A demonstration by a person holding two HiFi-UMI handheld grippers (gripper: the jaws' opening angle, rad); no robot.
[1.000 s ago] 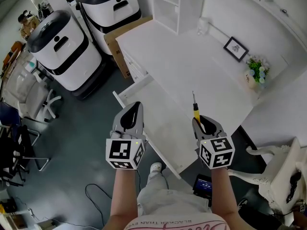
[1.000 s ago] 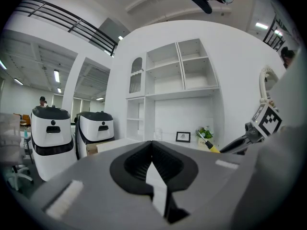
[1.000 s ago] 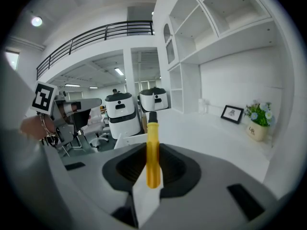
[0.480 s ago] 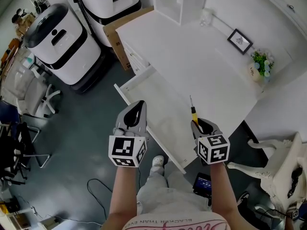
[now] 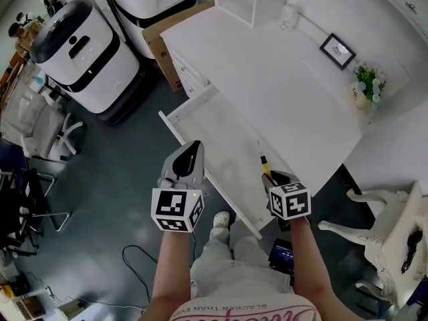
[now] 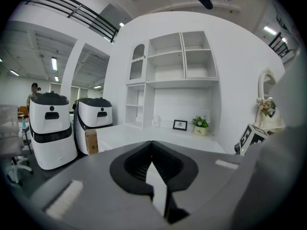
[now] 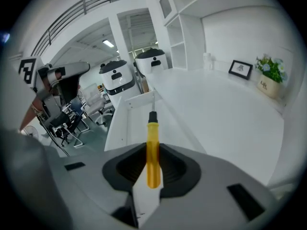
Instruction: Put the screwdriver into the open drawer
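The right tool (image 5: 271, 177) is pinching a screwdriver with a yellow plastic handle and thin steel shaft (image 7: 152, 147). Its jaws press on the lower half of the handle, and the shaft points straight ahead out of the grip. Seen from the head view, the screwdriver hangs above the near right end of the long white open drawer (image 5: 224, 139), close under the edge of the white bench (image 5: 281, 85) and not touching the drawer floor.

The left tool (image 5: 189, 154) has its jaws pressed together with nothing between them. It sits near the drawer's front wall, over the dark floor.

The step in hand looks like the delivery: the screwdriver is carried and positioned above the drawer but not yet set down. The next move likely calls for lowering the tip and handle to the drawer floor, clear of the front wall, then spreading the jaws to let it lie flat.

The right forearm reaches in from below with the tool tipped downward toward the drawer and its marker cube facing the head camera. The left tool is held closer to level.
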